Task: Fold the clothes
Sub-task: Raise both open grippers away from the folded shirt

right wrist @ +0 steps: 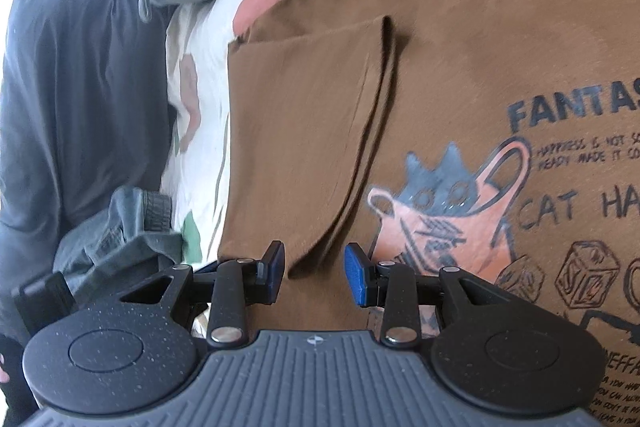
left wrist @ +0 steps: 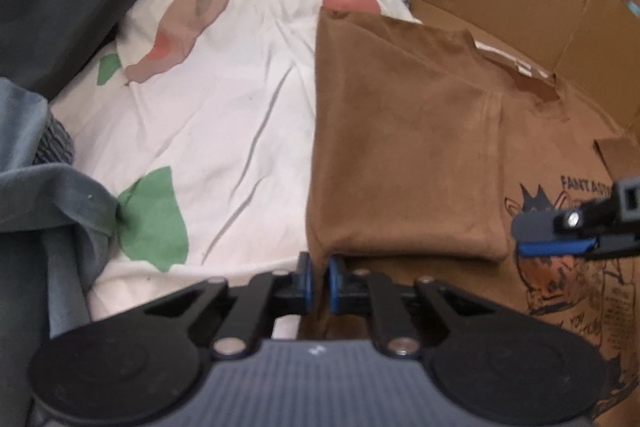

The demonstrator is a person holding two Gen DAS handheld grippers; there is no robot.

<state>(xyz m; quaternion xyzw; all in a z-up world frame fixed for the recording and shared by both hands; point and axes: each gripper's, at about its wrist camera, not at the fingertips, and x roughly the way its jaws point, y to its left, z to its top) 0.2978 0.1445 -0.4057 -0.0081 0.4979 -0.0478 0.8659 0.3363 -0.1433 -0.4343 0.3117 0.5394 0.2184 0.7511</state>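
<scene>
My left gripper [left wrist: 319,277] pointed steeply down, fingers pinched on the brown T-shirt [left wrist: 404,155] edge – my right gripper [right wrist: 315,267] hovered, fingers partly apart, holding nothing.

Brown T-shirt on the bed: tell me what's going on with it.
A person with a gripper in each hand is folding the brown T-shirt, which lies print-up on a white sheet. One sleeve side is already folded over the front. The left gripper is nearly closed at the lower corner of that fold, with the cloth edge between its fingers; whether it pinches the cloth is unclear. The right gripper hovers open over the flap's hem beside the cat print.
</scene>
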